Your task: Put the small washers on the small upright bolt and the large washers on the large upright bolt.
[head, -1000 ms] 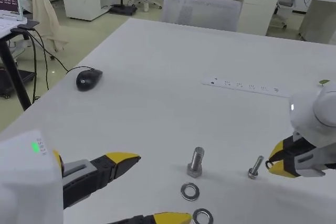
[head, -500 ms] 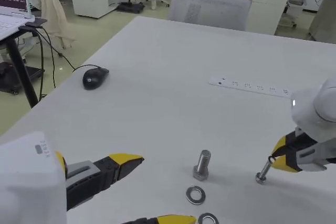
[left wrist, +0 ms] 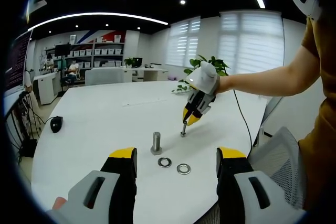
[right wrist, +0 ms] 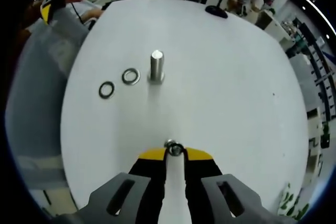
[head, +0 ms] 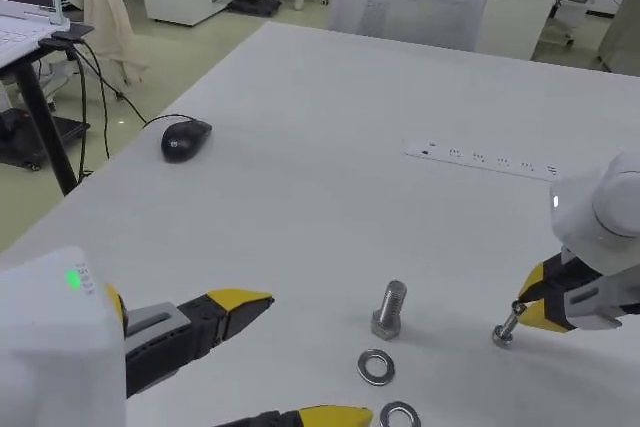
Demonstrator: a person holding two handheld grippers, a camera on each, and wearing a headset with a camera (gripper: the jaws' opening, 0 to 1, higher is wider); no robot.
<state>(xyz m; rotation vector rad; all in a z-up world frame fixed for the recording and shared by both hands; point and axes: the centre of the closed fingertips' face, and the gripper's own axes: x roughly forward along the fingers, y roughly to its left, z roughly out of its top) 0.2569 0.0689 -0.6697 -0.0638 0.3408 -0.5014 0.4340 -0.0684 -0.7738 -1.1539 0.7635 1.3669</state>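
Small bolt (head: 507, 328) leans in the head view, its top at the tips of my right gripper (head: 521, 311). The large bolt (head: 388, 309) stands upright to its left, with one washer (head: 376, 367) and a second washer (head: 399, 414) lying flat nearby. My left gripper (head: 297, 357) gapes wide near them.

The left gripper view counts the same: two bolts, two flat washers, all beyond my spread jaws.

In the right gripper view my jaws pinch a small washer (right wrist: 174, 149) (tiny, ring-like) at the bolt's top.
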